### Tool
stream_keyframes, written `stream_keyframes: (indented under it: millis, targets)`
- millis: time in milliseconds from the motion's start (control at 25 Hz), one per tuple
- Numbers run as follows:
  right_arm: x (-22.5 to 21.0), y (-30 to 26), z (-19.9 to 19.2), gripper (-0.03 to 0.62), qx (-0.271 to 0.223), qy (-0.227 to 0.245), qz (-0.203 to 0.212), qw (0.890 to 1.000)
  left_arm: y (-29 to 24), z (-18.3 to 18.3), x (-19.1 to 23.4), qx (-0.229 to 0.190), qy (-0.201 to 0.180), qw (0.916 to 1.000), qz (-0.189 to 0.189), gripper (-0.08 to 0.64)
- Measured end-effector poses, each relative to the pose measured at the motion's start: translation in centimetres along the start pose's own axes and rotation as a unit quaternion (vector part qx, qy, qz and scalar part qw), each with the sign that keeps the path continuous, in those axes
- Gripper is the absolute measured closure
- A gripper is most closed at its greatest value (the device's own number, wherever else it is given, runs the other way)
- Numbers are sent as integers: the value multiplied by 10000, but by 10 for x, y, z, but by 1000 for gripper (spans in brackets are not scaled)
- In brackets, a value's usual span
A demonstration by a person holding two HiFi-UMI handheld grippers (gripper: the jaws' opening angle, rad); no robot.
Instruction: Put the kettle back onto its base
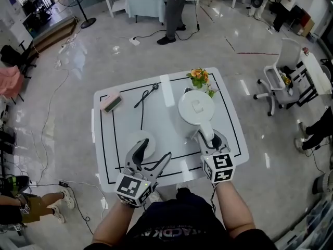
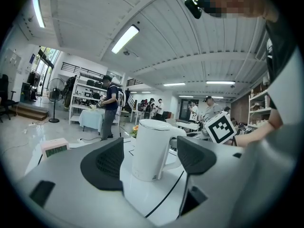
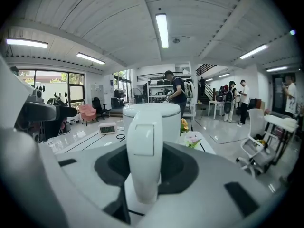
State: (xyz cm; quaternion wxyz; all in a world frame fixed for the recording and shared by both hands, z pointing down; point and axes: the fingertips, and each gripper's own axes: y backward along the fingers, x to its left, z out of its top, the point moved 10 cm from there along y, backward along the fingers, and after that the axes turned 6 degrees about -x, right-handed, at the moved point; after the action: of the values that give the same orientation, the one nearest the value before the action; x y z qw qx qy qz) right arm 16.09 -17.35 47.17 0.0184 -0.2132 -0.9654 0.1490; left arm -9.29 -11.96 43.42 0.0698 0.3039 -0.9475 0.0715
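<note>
A white kettle (image 1: 196, 107) stands upright on the white table (image 1: 171, 163), right of the middle. My right gripper (image 1: 209, 137) is shut on its handle (image 3: 145, 160), with the pads pressed on both sides. The round white base (image 1: 141, 141) lies flat at the table's front left, apart from the kettle. My left gripper (image 1: 154, 151) hovers open just over the base, nothing between its fingers. In the left gripper view the base (image 2: 147, 198) lies under the open jaws and the kettle (image 2: 149, 148) stands beyond it.
A pot of orange flowers (image 1: 199, 77) stands just behind the kettle. A pink and green clock (image 1: 111, 102) and a black cable (image 1: 147, 95) lie at the back left. A black line frames the tabletop. A white chair (image 1: 281, 77) stands to the right.
</note>
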Motion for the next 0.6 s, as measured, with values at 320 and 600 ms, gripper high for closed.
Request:
stream_keyframes:
  millis: [320,600]
  targets:
    - [-8,1,-4,468,-267,40,193,9994,5,1,9,2,-10,9999,103,207]
    - [-9,-1,3,468,-455,63,219,9987,13,2,18,-22,-11,9997,231,209]
